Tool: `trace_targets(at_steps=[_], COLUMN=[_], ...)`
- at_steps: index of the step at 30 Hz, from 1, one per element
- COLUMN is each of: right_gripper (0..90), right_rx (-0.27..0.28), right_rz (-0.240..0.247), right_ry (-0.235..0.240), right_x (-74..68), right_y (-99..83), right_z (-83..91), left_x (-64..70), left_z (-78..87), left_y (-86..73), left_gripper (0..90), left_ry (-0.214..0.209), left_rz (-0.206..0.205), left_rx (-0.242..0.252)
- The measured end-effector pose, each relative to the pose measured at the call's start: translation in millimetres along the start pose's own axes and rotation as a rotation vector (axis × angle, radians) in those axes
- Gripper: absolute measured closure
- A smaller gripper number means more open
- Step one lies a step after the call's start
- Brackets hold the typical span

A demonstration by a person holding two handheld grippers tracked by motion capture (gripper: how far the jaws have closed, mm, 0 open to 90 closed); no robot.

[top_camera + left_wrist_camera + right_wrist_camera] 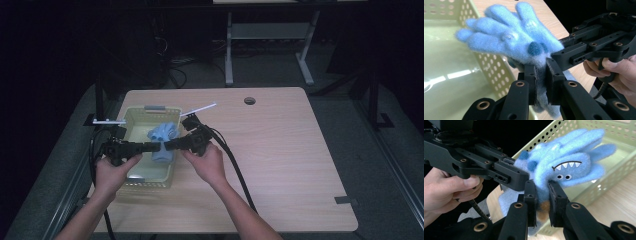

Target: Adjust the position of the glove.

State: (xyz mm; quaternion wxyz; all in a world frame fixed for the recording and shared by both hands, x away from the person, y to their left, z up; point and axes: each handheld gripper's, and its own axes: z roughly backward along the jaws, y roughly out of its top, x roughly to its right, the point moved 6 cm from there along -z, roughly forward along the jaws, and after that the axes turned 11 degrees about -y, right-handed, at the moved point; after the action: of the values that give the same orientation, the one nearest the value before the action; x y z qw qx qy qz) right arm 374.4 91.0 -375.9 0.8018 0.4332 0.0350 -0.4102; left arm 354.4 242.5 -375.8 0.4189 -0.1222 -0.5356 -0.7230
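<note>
Both your grippers, left [540,82] and right [542,202], have their fingers clamped on the fuzzy blue glove [511,37]. It hangs between them, over the basket [131,116]. It looks soft, light and floppy, so keep pinching its thick lower edge.

The counter [280,150] had a light wood-grain top with a round dark hole [249,100] near its far edge. A grey tab [345,200] sat at the near right edge. Beyond the far edge stood a second table's grey legs [229,50], with cables [175,65] lying on the dark floor to the left.
</note>
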Motion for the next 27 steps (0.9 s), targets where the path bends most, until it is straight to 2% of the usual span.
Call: trace_targets(at_steps=[7, 15, 18, 27], right_gripper=[78.8, 78.8, 78.5, 78.4], right_rx=[-0.002, -0.012, -0.006, -0.031], right_rz=[-0.016, -0.037, -0.027, -0.041], right_ry=[0.022, 0.046, 0.043, 0.048], right_x=[-3.5, -7.6, -7.4, -10.1], right_y=[2.6, 2.9, 3.0, 2.2], right_z=[-15.2, -31.4, -38.1, -58.7], left_x=[-8.1, -19.9, -26.0, -42.7], left_z=[10.3, 19.2, 21.6, 28.9], left_y=[-1.2, -4.2, -5.3, -10.8], left_gripper=[80.8, 81.1, 81.0, 81.7], left_ry=[0.026, 0.042, 0.046, 0.065], left_rz=[0.0, 0.023, 0.029, 0.062], left_rx=[-0.008, -0.022, -0.027, -0.056])
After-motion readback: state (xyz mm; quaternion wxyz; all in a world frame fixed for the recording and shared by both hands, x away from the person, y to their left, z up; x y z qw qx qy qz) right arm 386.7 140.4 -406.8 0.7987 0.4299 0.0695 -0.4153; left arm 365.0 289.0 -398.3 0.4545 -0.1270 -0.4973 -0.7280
